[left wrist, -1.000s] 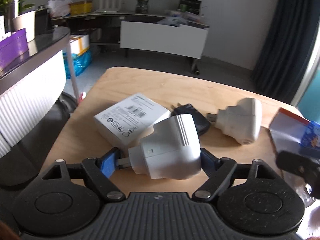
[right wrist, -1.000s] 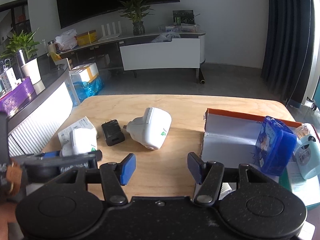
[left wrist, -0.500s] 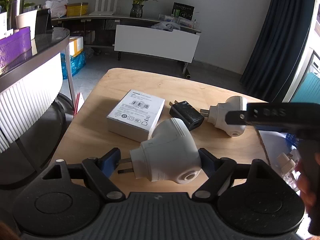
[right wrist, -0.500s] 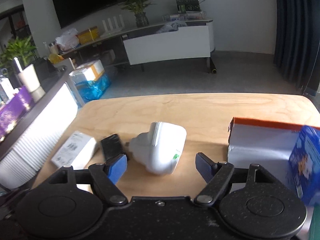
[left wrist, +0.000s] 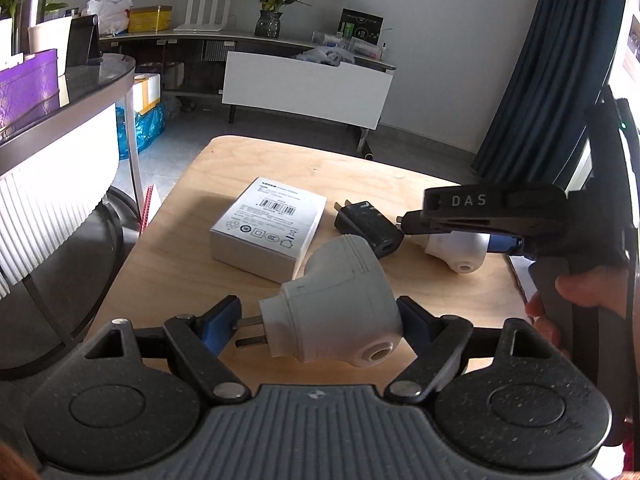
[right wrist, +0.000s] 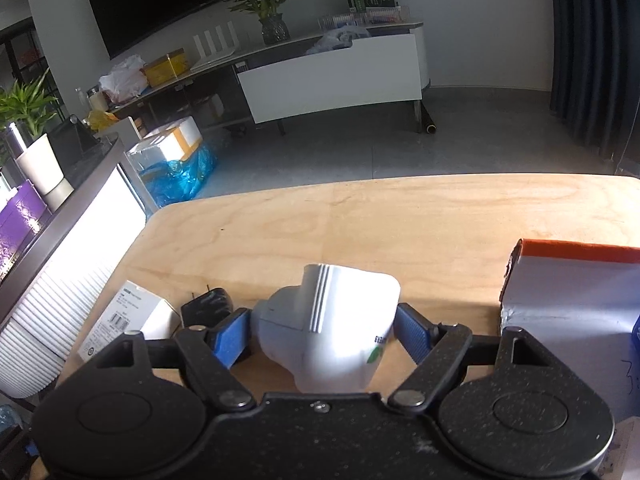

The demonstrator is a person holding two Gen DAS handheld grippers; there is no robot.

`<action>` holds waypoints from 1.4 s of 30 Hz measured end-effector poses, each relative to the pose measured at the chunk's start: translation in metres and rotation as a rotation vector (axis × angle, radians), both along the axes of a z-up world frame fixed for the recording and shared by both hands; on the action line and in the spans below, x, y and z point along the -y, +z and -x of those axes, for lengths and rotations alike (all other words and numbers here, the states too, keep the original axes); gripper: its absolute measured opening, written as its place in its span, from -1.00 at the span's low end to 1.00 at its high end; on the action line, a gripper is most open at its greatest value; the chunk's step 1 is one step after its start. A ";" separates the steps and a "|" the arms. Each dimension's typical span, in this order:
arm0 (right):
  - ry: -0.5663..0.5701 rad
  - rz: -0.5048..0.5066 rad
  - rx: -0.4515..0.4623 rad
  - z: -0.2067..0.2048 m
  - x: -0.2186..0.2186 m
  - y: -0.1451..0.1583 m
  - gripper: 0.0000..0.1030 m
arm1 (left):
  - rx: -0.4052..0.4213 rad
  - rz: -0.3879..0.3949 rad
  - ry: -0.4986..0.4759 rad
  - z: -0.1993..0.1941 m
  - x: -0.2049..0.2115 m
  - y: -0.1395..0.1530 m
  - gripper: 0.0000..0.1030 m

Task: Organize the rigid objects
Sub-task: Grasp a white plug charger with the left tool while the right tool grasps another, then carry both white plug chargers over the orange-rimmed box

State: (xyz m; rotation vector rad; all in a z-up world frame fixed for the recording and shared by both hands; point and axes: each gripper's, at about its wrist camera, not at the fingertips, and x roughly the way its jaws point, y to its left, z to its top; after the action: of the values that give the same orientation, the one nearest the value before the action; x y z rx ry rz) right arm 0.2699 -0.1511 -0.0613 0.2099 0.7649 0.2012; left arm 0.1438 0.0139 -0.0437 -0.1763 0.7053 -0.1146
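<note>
- As the left wrist view is taken first, a white plug adapter (left wrist: 336,304) is seen gripped across its length by the left gripper (left wrist: 318,320): one blue pad is pressed on the prongs, the other on the rounded back, so its long axis runs from finger to finger. It appears to be held above the table (left wrist: 192,216). A white box (left wrist: 268,228) and a black charger (left wrist: 368,228) lie just beyond.
- In the right wrist view, a second white adapter (right wrist: 328,320) is framed between the pads of the right gripper (right wrist: 324,334), resting on the table, long axis crosswise. Both pads seem to be touching it; whether it is clamped cannot be told. An orange-edged box (right wrist: 576,248) lies to the right, judged the likely destination.
</note>
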 end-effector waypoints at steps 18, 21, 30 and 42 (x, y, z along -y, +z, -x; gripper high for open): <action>0.004 0.051 0.111 0.081 0.007 0.043 0.67 | 0.039 -0.008 0.014 0.017 0.000 0.019 0.65; 0.014 0.080 0.140 0.100 0.004 0.052 0.67 | 0.054 -0.013 0.014 0.024 0.001 0.026 0.65; -0.014 0.093 0.169 0.149 0.009 0.069 0.67 | 0.089 -0.042 0.020 0.048 0.003 0.046 0.65; -0.025 0.094 0.199 0.200 0.012 0.086 0.67 | 0.116 -0.071 0.025 0.080 0.007 0.069 0.65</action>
State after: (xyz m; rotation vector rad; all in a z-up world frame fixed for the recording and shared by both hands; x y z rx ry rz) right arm 0.0698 -0.1631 0.0244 0.1081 0.5722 0.1594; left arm 0.0636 0.0067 0.0252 -0.1093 0.5900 -0.0753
